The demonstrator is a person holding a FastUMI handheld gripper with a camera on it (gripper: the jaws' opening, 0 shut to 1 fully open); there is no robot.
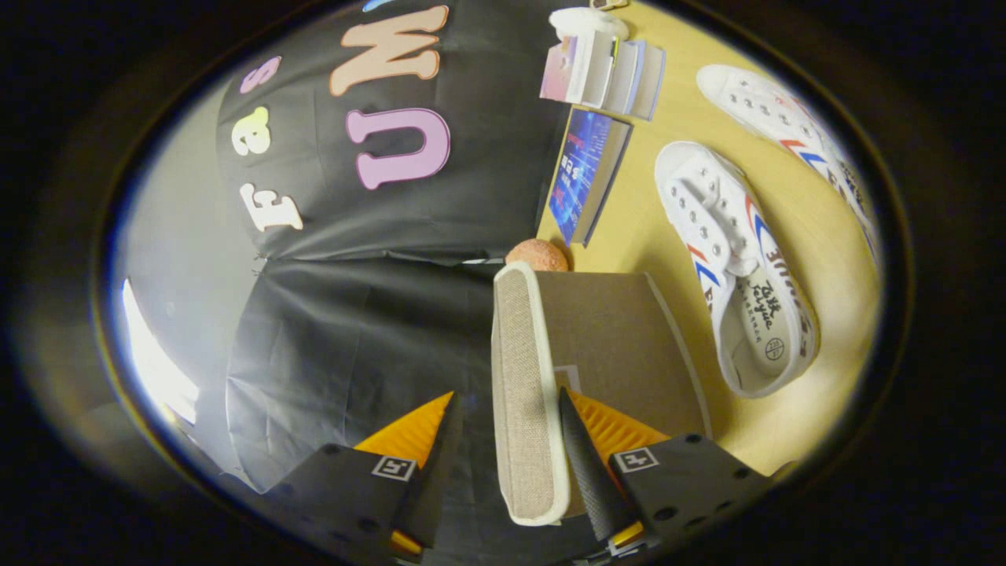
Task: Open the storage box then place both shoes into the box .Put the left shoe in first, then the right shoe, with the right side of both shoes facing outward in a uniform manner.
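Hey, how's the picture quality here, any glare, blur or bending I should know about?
Gripper view: fisheye bends the storage box and both shoes; bright glare patch beside the booth wall; shoes and books fairly sharp; gripper fingers soft, straddling the box's fabric edge.

— Where's the box lid (525, 393) sitting for you?
— Between your tool's (507, 464) fingers, which stand apart. The storage box (621, 346) lies ahead; both shoes (735, 267) rest on the worktop (644, 228) beyond it, books (601, 71) farther off.
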